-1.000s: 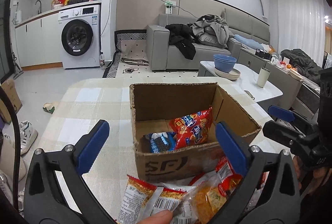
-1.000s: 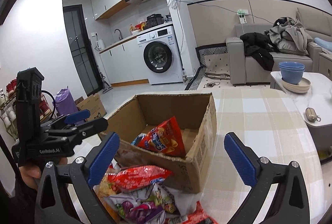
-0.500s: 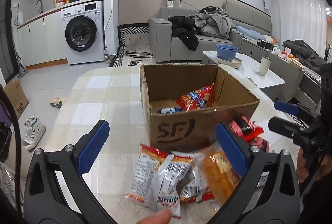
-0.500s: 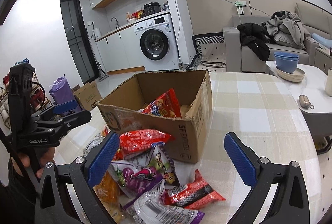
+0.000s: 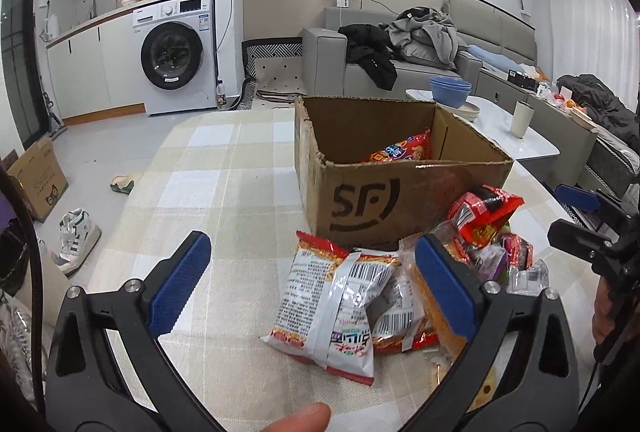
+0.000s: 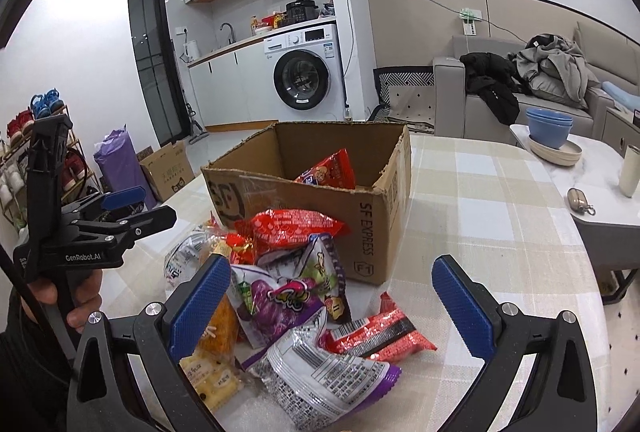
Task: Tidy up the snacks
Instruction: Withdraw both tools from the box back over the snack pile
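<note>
Both grippers hang above the table with nothing held. The left gripper has its blue pads spread wide, framing the white-and-red packet at lower centre of the left wrist view. The right gripper is equally wide open, over the purple packet in the lower middle of its own view.

Location of task items: the loose snack pile sits on the checked tablecloth, touching the near wall of the cardboard box at frame centre. One red packet already leans inside the box against its far wall. A red-and-black packet lies at the pile's right edge in the right wrist view, and a silver barcode packet sits nearest the camera.

Risks, as judgement:
- Packets overlap, so closing on one may pinch a neighbour's edge and drag two at once.
- The film looks glossy and air-filled; the pads could slide off a puffed face or crush brittle contents if squeezed hard.
- The box is light corrugated board with torn, ragged rims, and a bump from a finger could shove it across the cloth.
- The two grippers work close together, so they could collide.

Materials: crinkled foil and plastic pillows with sealed crimped ends; an orange translucent packet beside the left pad; matte brown board; smooth woven-look cloth.
</note>
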{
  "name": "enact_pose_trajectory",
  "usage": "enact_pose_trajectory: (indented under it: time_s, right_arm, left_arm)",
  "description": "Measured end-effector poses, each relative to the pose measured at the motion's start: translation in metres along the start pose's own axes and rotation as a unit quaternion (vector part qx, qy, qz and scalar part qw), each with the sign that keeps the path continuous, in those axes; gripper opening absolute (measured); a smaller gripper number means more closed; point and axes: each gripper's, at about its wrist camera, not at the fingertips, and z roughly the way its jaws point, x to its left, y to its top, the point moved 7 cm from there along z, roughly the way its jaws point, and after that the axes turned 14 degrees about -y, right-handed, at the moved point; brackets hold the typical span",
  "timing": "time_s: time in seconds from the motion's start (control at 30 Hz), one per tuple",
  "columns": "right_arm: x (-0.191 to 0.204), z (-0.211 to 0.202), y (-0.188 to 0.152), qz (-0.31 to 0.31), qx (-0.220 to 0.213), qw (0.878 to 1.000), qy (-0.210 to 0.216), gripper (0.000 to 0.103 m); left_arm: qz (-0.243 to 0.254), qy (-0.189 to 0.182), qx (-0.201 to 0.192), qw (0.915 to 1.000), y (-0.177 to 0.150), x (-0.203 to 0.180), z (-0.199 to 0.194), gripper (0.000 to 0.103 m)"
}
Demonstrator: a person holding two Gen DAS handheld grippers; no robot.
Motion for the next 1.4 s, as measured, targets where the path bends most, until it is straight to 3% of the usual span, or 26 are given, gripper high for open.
enact_pose_trajectory:
  time_s: [0.3,1.4]
  right_arm:
    - [0.001,-0.003,-0.019,-0.023,0.01,1.0,-0.012,0.102]
    - [0.004,-0.006,-0.054,-0.075,0.064,0.995,-0.032,0.102]
  left_arm:
    - [0.001,0.015,0.01,0.9998,-0.015,0.008,-0.002,0.102]
    - [0.006,0.01,0.046,0.9989,-0.036,0.008,0.012,0.102]
